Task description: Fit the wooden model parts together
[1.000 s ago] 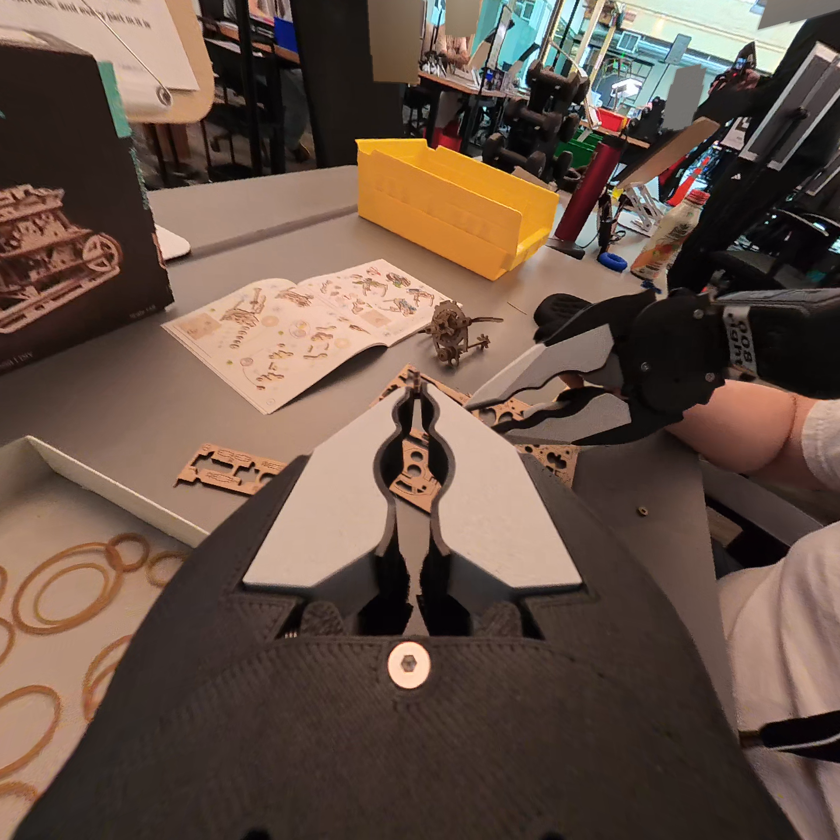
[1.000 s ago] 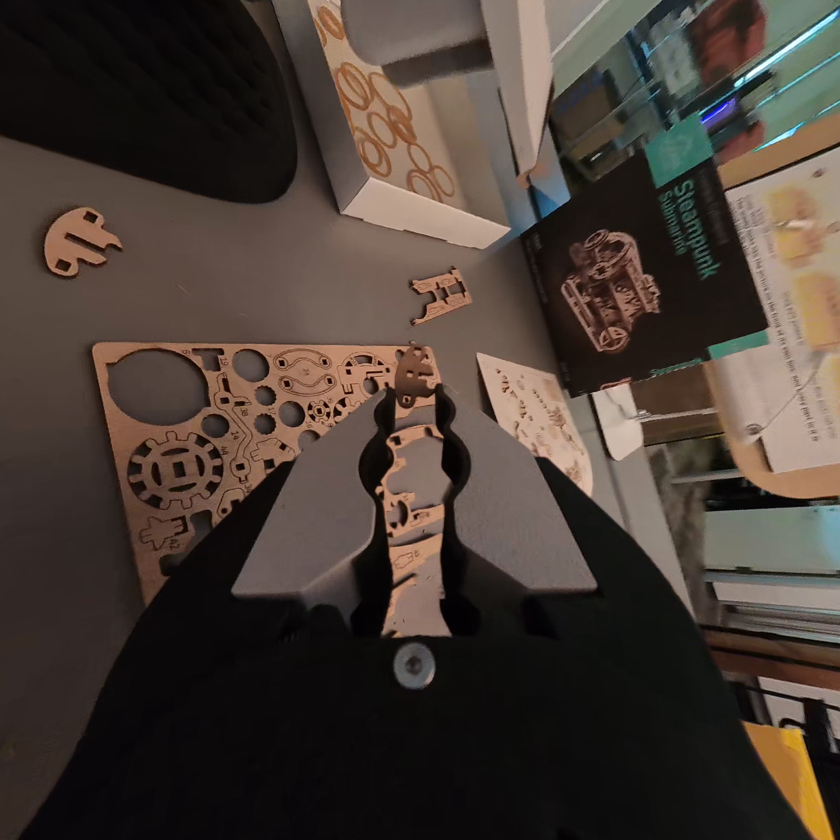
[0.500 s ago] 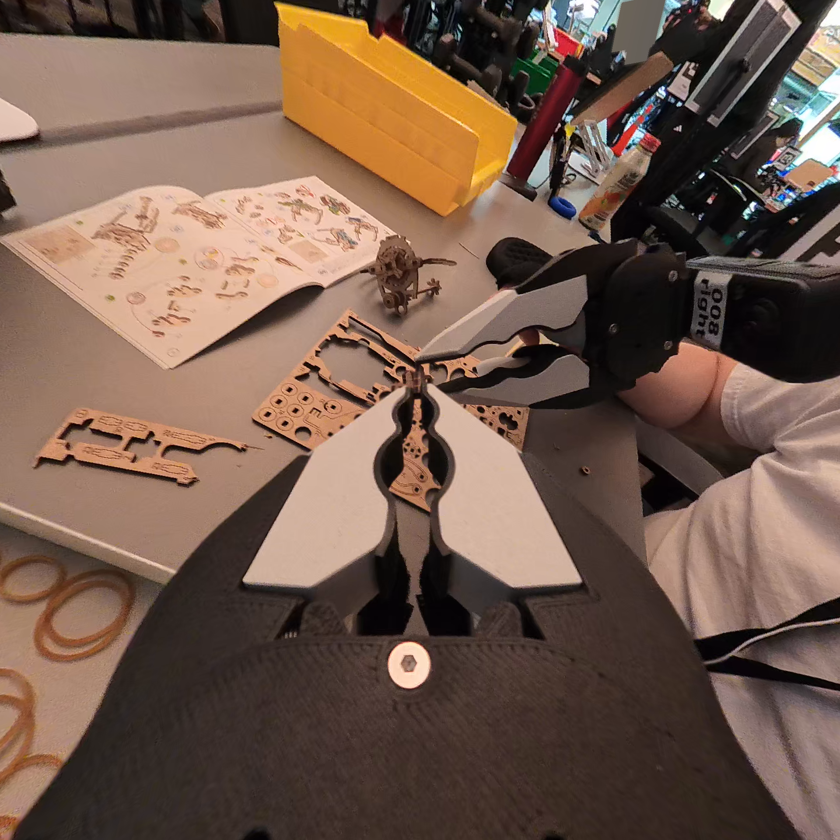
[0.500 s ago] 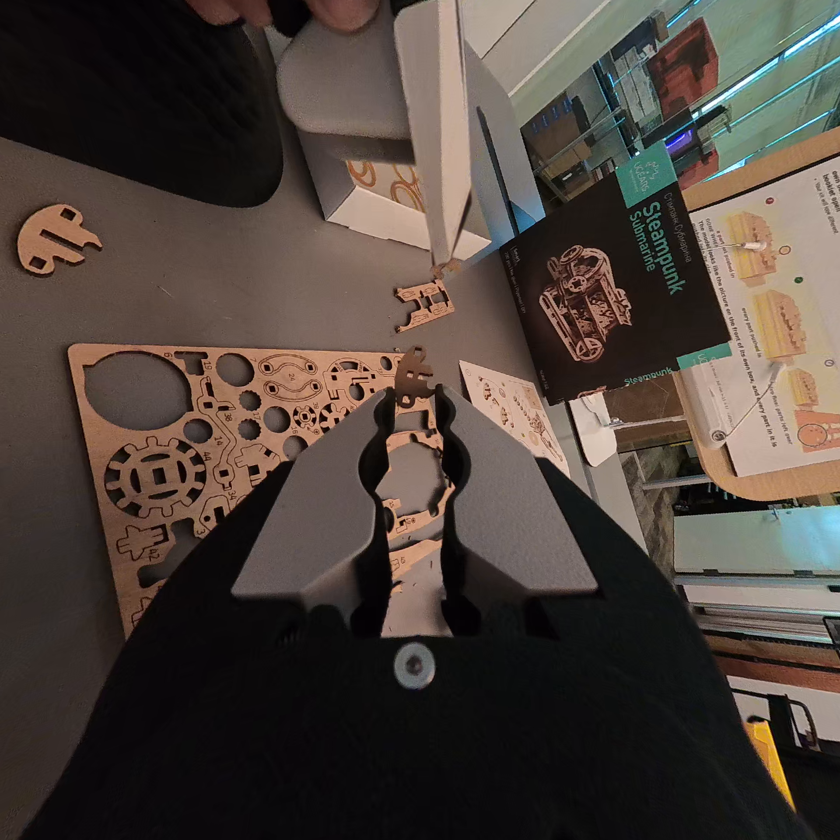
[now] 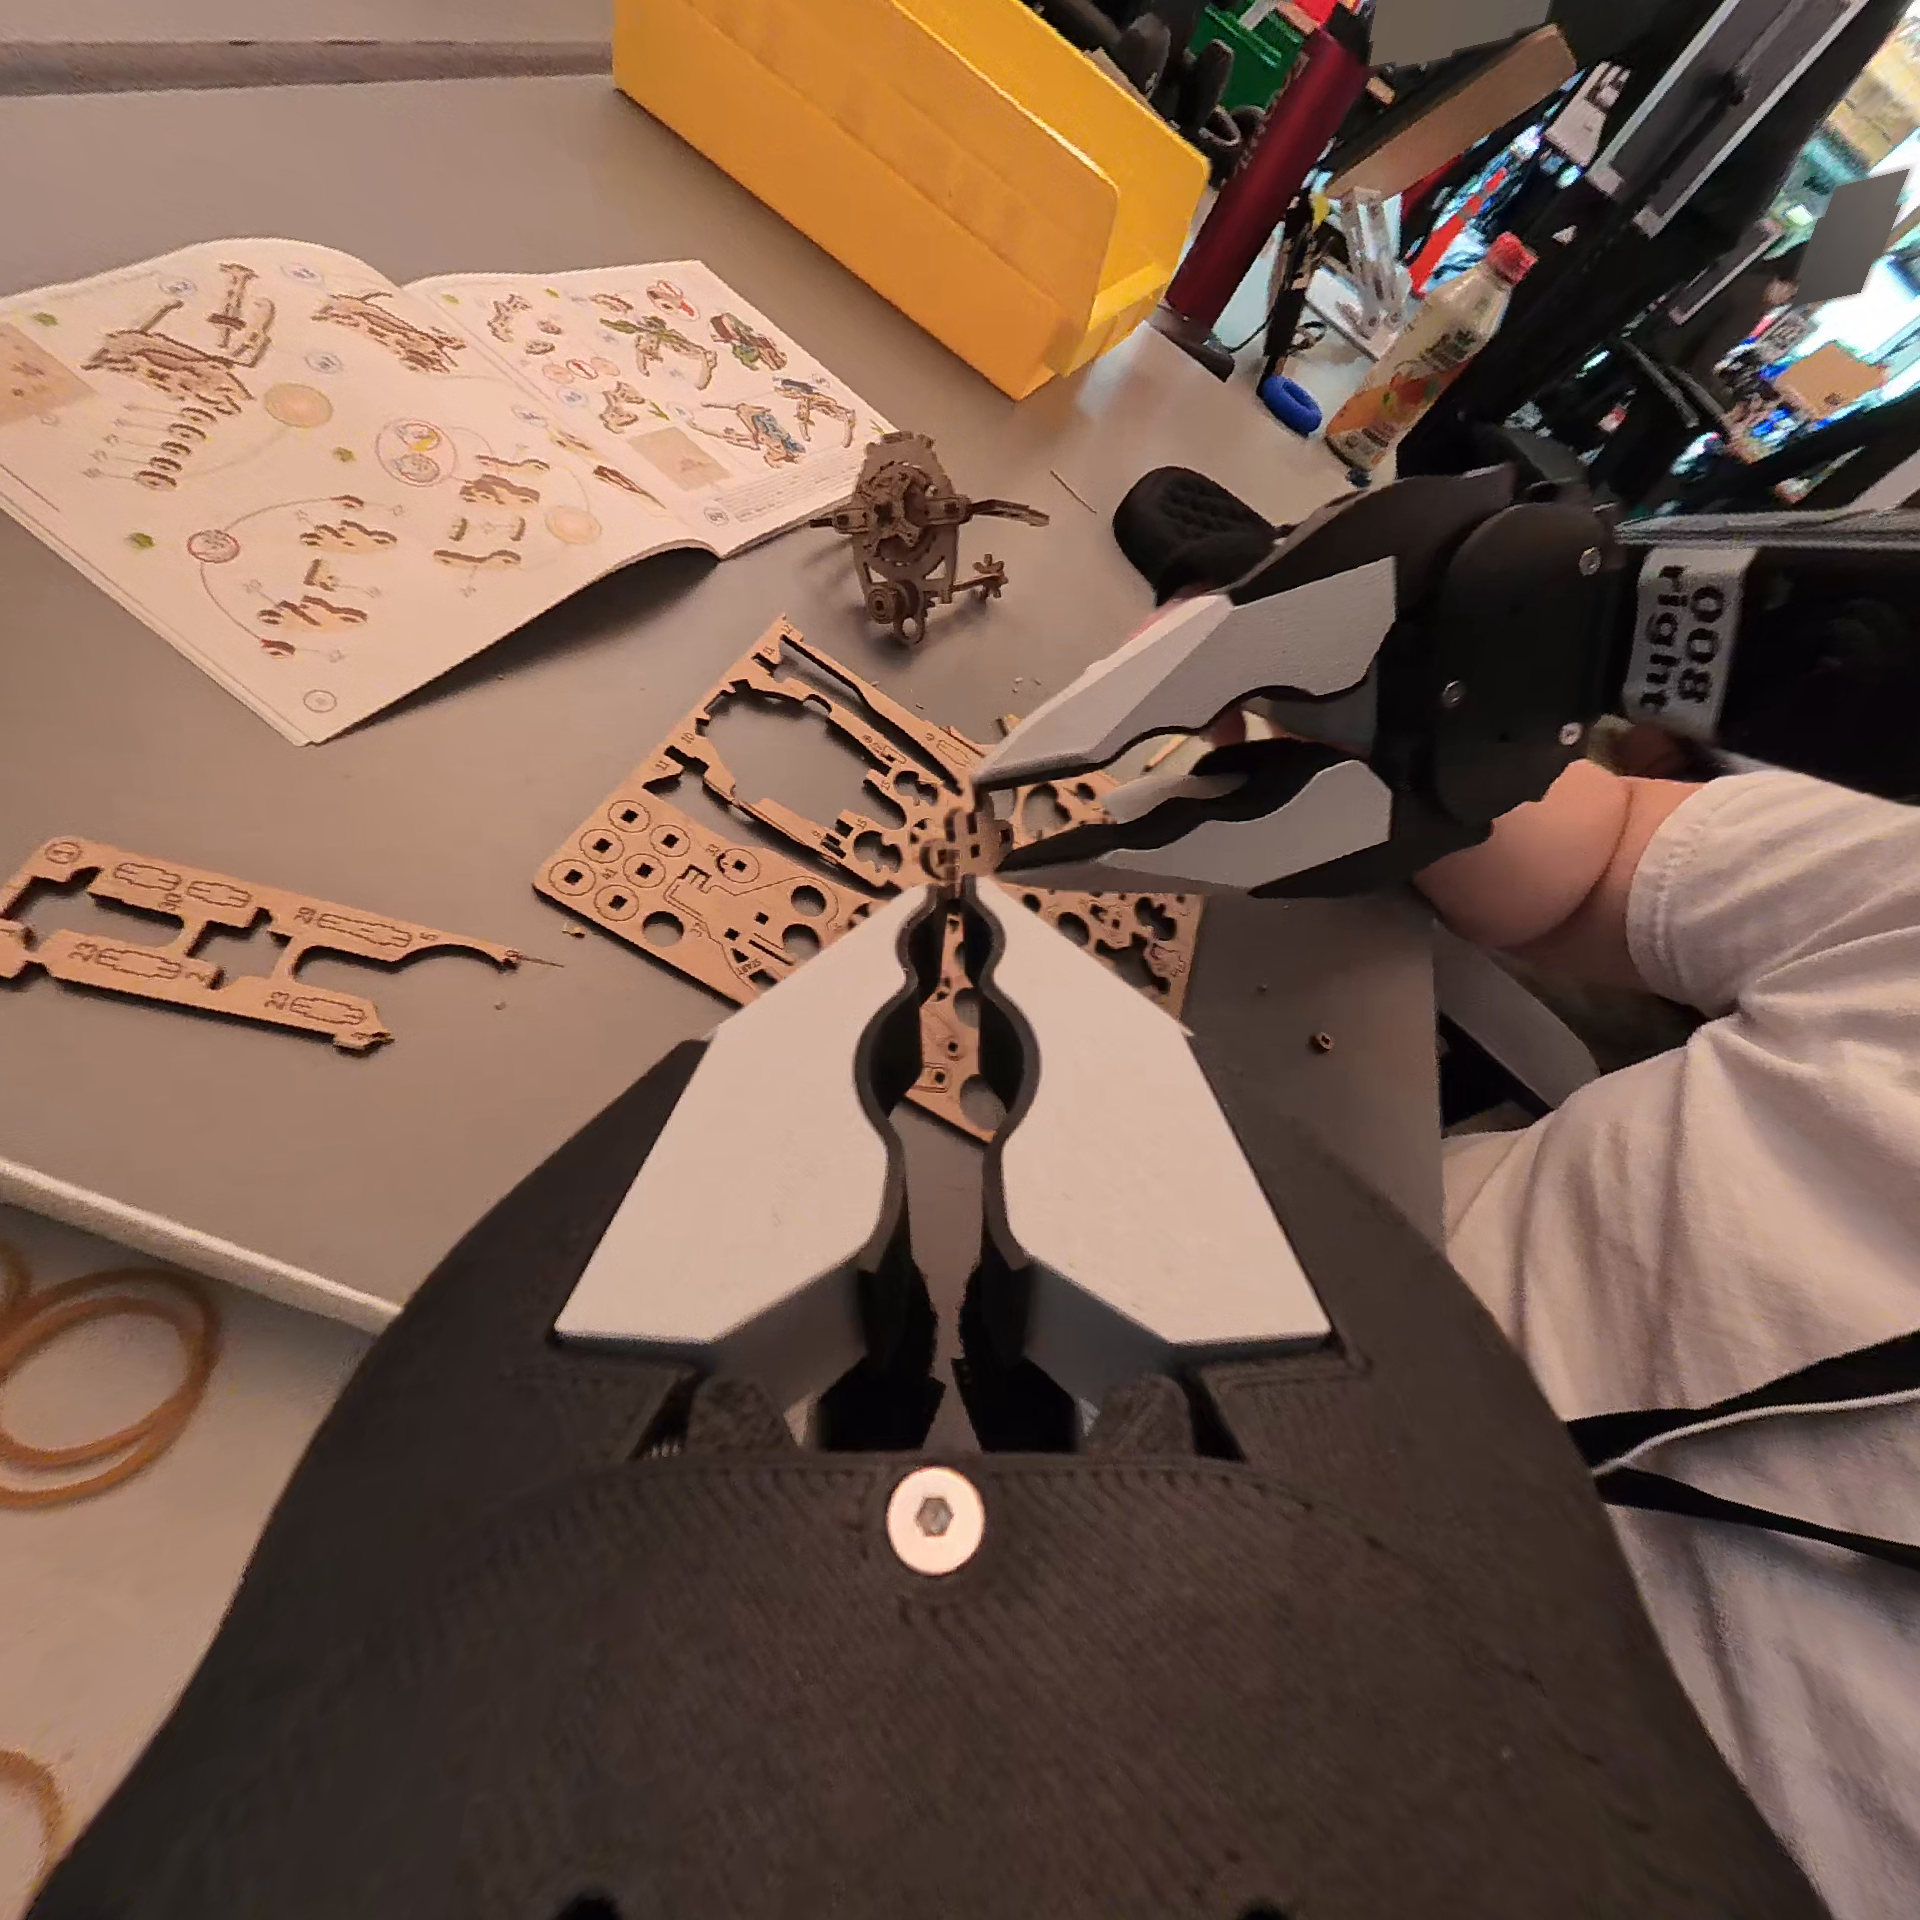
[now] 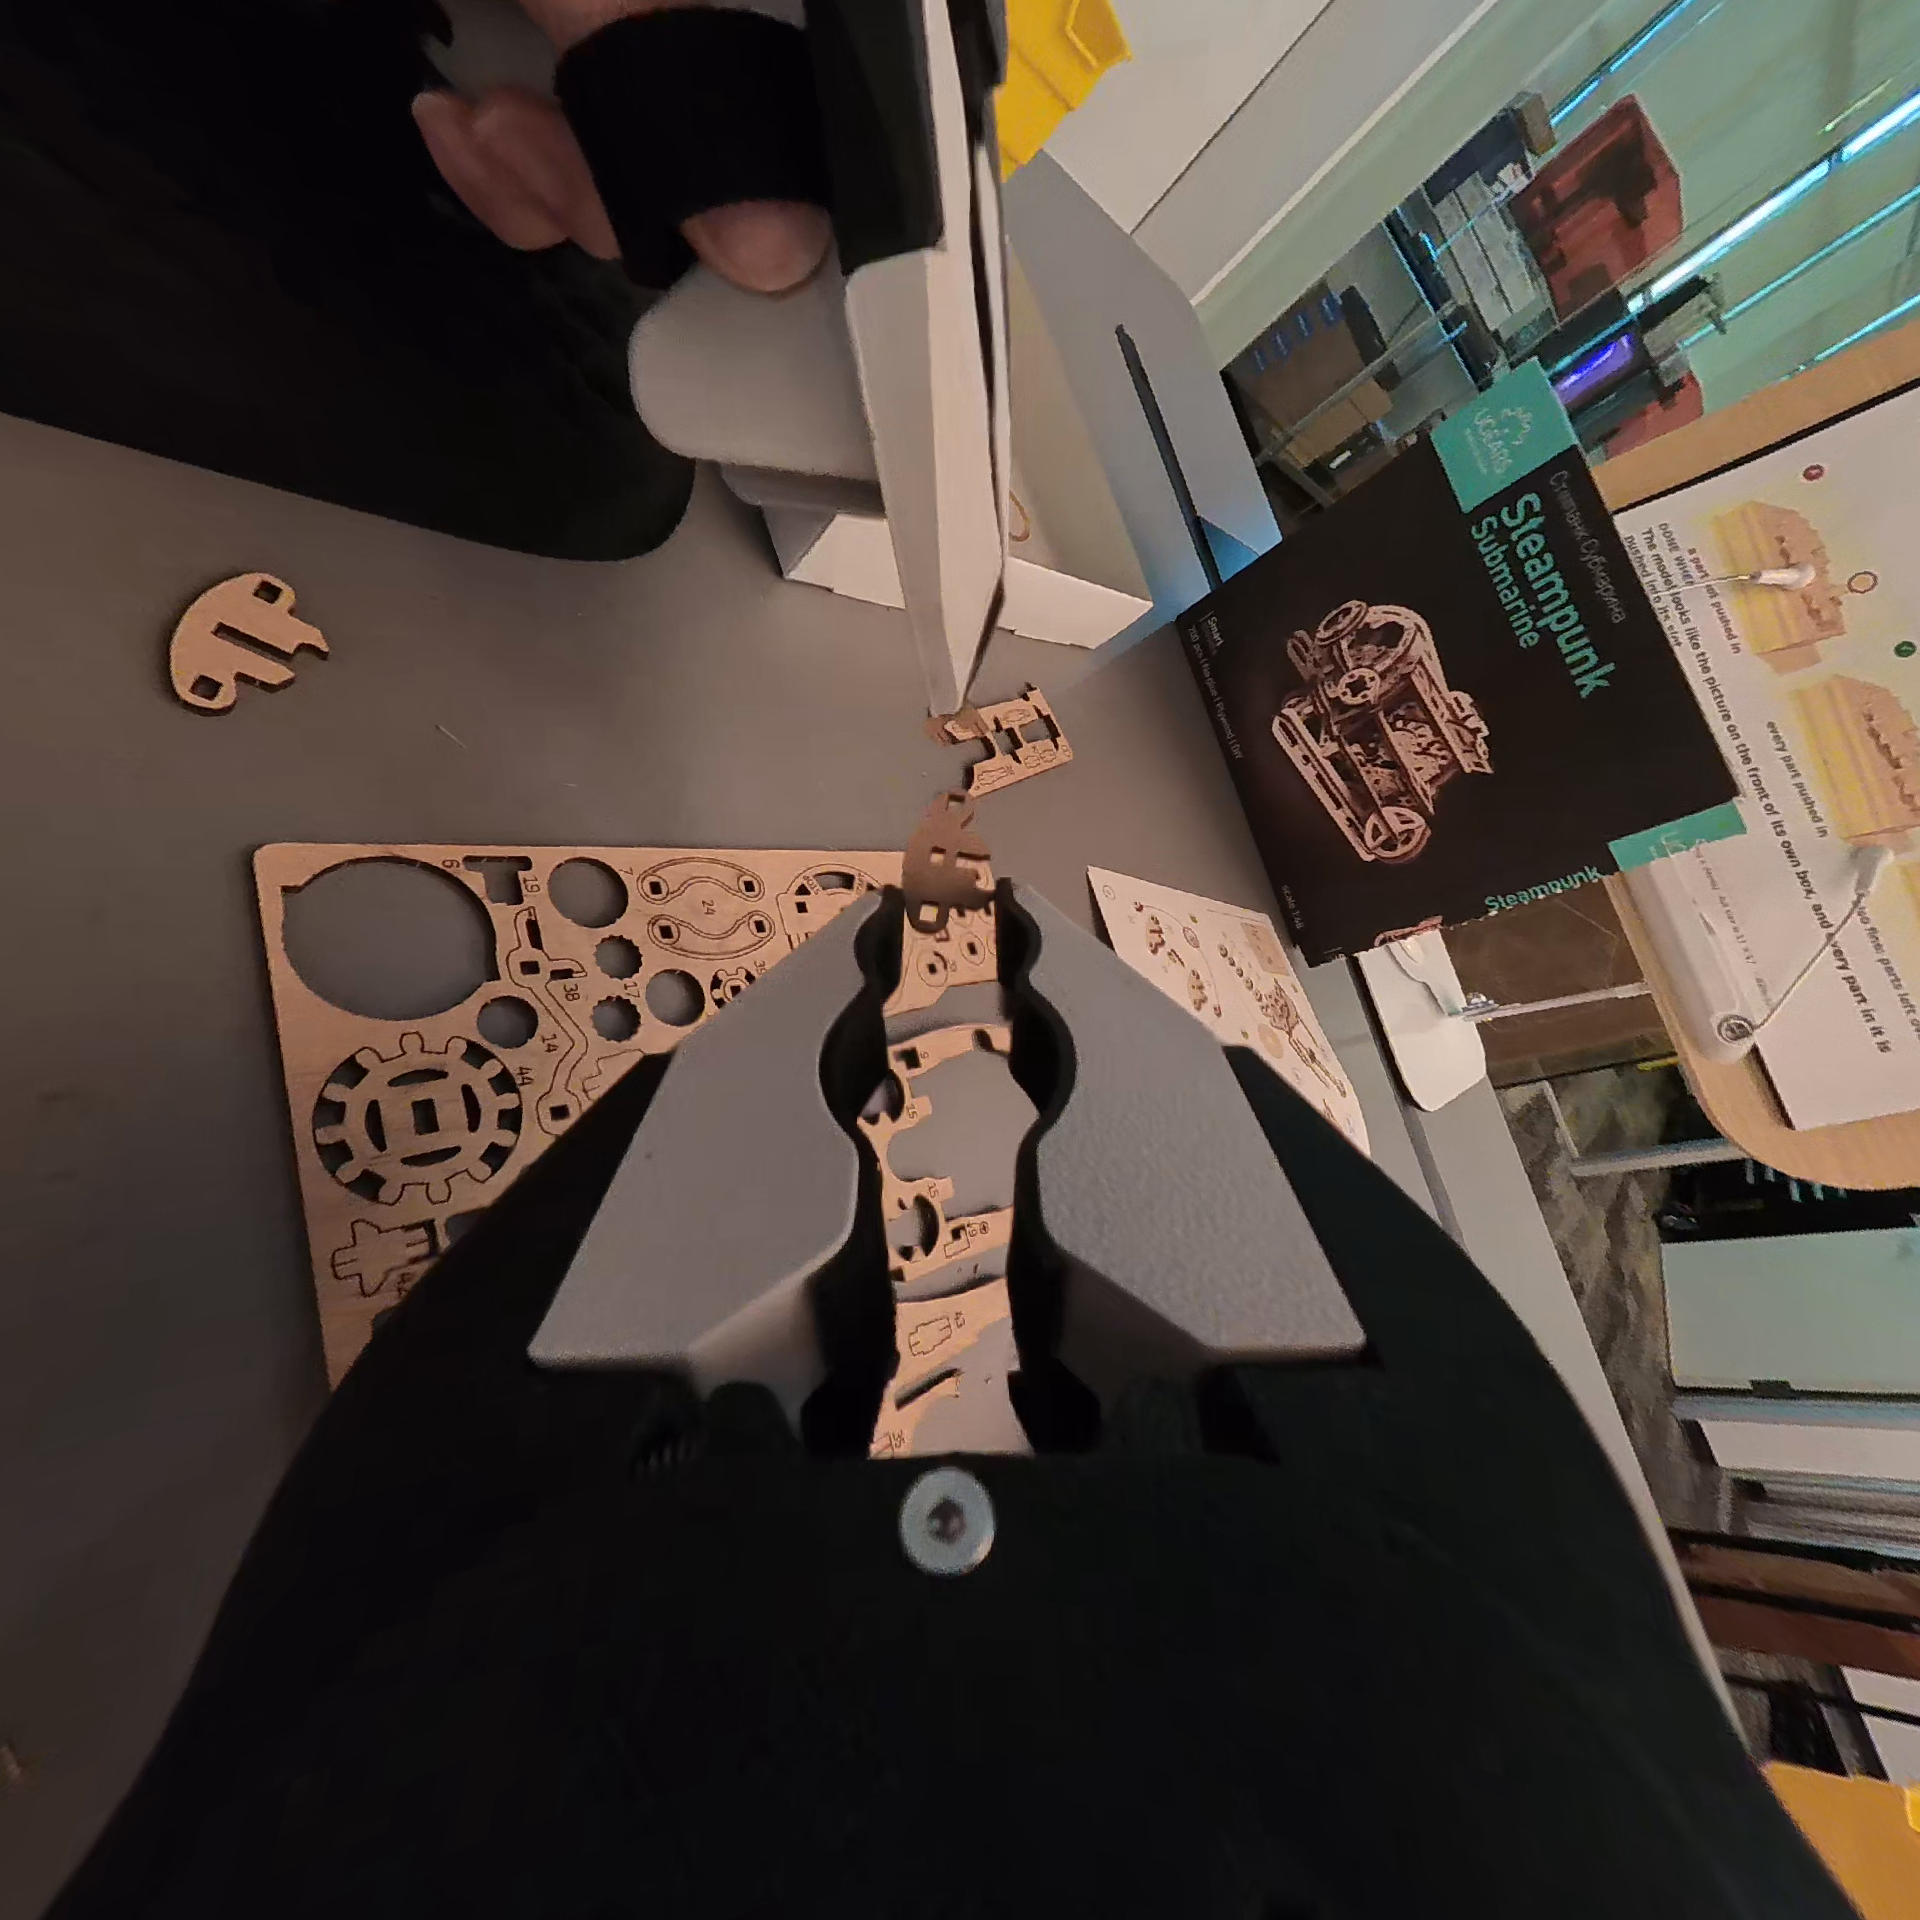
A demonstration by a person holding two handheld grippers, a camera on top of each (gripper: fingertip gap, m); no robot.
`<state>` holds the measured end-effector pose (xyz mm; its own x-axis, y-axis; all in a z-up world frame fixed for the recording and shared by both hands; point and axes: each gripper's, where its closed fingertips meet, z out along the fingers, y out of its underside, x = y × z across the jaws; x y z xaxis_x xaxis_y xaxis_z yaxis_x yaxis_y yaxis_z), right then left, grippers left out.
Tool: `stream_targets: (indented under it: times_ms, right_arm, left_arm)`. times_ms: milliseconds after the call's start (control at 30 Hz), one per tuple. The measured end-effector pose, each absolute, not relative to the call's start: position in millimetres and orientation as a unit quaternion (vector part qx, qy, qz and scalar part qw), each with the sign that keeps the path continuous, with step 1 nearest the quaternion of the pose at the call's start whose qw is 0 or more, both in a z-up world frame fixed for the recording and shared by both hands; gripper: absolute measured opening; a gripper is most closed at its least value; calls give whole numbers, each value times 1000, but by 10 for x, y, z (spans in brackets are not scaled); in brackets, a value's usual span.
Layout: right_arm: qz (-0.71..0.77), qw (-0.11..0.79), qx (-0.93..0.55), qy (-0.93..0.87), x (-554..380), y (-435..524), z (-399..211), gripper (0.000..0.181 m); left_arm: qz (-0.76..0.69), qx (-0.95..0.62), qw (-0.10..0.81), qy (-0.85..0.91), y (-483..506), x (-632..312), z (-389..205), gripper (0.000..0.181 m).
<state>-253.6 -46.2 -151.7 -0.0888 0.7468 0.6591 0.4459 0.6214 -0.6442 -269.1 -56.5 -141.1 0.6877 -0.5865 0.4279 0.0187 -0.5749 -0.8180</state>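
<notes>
My left gripper (image 5: 951, 896) is shut on a small thin wooden piece (image 6: 956, 724), which I see edge-on at its tips. My right gripper (image 6: 940, 896) is shut on a small flat notched wooden part (image 6: 940, 847). In the left wrist view the right gripper (image 5: 992, 821) comes in from the right and holds its part (image 5: 961, 840) just ahead of my left fingertips. In the right wrist view the left gripper (image 6: 961, 707) comes down from above. The two parts are almost tip to tip above the table; I cannot tell if they touch.
A punched wooden sheet (image 5: 748, 831) lies under both grippers and also shows in the right wrist view (image 6: 416, 1039). Around it are a wooden strip (image 5: 197, 945), a part-built model (image 5: 904, 540), an open booklet (image 5: 364, 447), a yellow bin (image 5: 914, 177), rubber bands (image 5: 104, 1351) and a loose part (image 6: 244, 644). Left and right tips are no more than a few centimetres apart. It is some 15 cm from my right tips to the part-built model (image 5: 904, 540).
My left gripper has moved forward and right towards the right gripper. The two held parts have come close together. Both grippers have stayed shut.
</notes>
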Motion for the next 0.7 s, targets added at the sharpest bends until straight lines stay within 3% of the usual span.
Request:
stream_targets:
  times_ms: [433, 700]
  right_arm:
    - [195, 534, -410, -713, -2528, -539, -1397, 15]
    - [215, 519, -413, -717, -2509, -553, -1399, 15]
  left_arm:
    - [-473, -767, 400, 165, -671, -2571, -1227, 1]
    - [-438, -778, 416, 171, -639, -2639, -1235, 1]
